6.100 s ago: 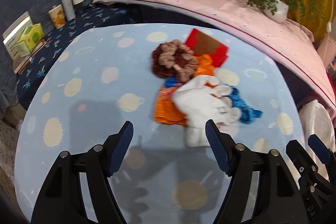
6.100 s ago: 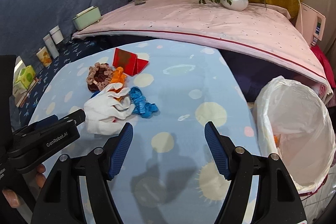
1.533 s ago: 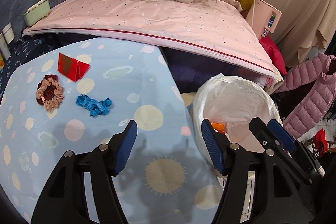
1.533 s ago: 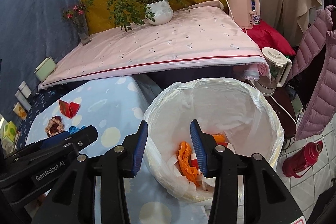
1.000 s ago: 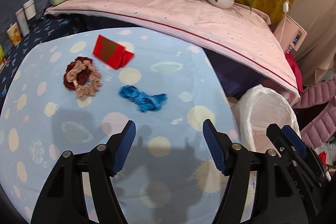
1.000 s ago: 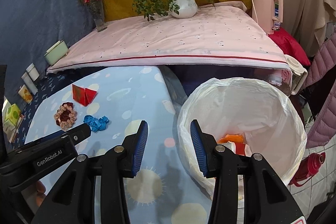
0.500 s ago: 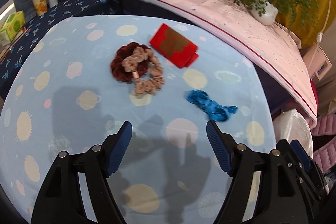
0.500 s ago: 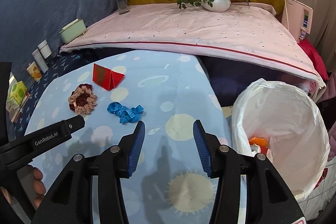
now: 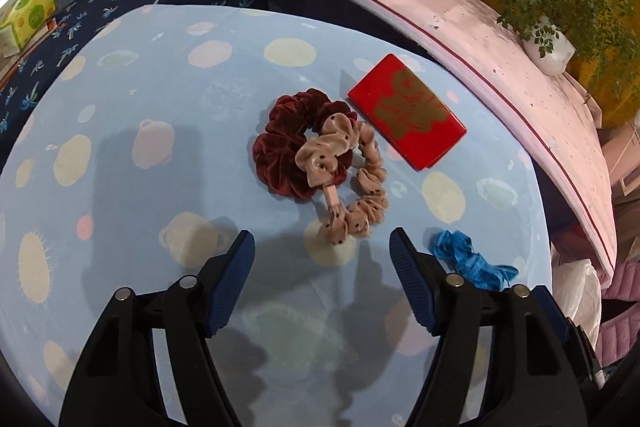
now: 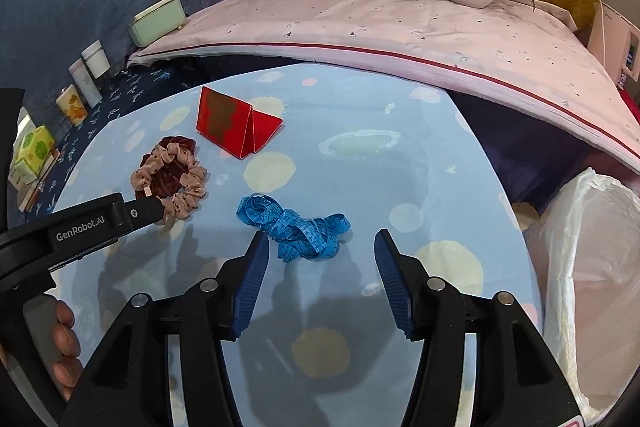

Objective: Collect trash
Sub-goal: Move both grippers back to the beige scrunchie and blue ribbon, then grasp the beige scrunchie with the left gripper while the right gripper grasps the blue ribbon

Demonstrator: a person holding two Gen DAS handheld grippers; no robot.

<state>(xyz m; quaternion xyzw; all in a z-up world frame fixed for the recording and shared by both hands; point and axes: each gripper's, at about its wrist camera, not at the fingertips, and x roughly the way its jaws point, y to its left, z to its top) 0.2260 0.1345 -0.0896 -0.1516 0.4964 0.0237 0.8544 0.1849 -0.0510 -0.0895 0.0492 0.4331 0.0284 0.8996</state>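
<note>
A crumpled blue tape measure lies on the dotted worktop, just ahead of the right gripper, whose empty jaws have just been opening; two scrunchies lie ahead of the left gripper, wide and empty; a white bin bag stands right.

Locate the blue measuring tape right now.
The blue measuring tape lies bunched on the spotted tablecloth, just ahead of the open right gripper in the right wrist view, right of the scrunchies.
</note>
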